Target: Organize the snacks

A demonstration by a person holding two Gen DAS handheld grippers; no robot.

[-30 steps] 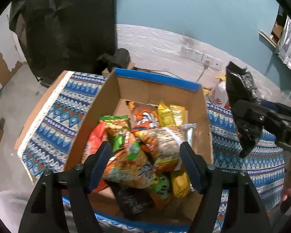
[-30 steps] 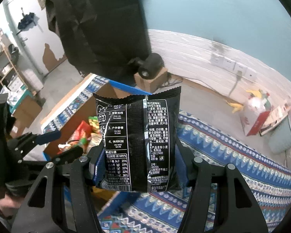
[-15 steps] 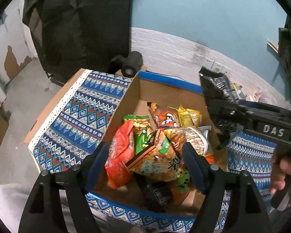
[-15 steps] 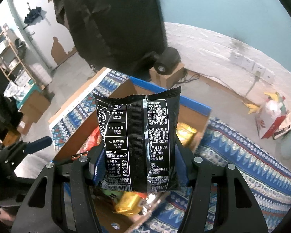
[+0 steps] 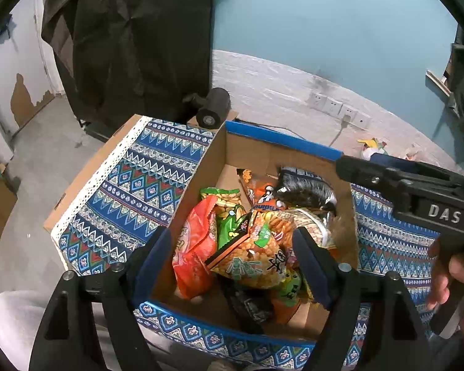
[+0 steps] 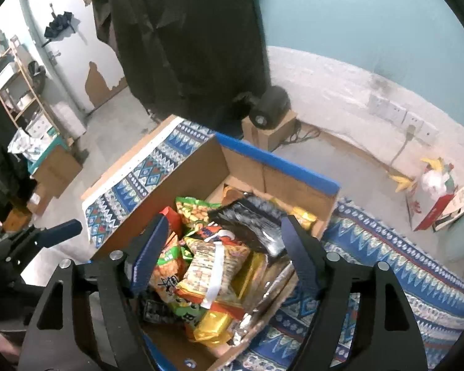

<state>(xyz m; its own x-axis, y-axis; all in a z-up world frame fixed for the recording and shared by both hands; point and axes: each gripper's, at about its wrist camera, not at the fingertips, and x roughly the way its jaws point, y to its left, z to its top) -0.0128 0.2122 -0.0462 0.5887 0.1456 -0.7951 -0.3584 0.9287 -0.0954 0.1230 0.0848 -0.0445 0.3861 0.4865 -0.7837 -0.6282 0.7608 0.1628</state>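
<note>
Black snack packet (image 6: pixel 250 225) has left the right gripper (image 6: pixel 224 255): half a second ago it sat pinched between the pads, now it lies on top of the pile at the far side of the cardboard box (image 6: pixel 182 182). Right jaws have just been opening, now spread, nothing between them. Left gripper (image 5: pixel 232 266) jaws also just widened, spread and empty above the box's near end. Box sits on the patterned cloth (image 5: pixel 145 182), full of mixed snack bags.
</note>
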